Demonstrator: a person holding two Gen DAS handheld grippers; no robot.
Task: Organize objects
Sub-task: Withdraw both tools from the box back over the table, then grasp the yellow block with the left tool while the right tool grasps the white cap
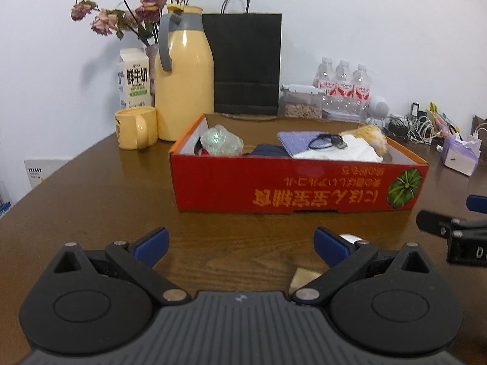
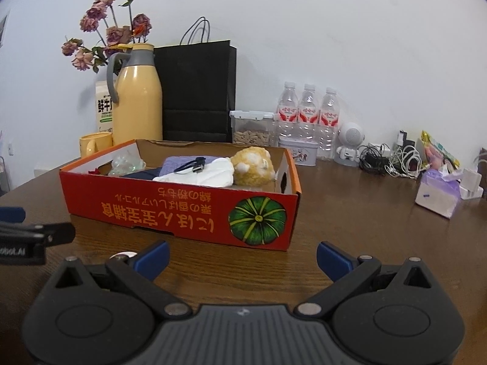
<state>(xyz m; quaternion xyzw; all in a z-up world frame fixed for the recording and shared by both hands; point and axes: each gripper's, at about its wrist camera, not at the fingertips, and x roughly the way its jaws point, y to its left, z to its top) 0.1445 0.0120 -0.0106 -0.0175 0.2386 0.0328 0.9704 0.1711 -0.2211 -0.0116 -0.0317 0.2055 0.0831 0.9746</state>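
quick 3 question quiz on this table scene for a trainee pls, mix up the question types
1. True or false: the plush toy lies inside the red box.
2. Multiple choice: what stands directly behind the box? A) black paper bag B) a laptop C) a fruit bowl
3. Fill in: both the left gripper and the right gripper have their jaws ____ with nothing between them.

Key: 1 true; 2 A; 3 open
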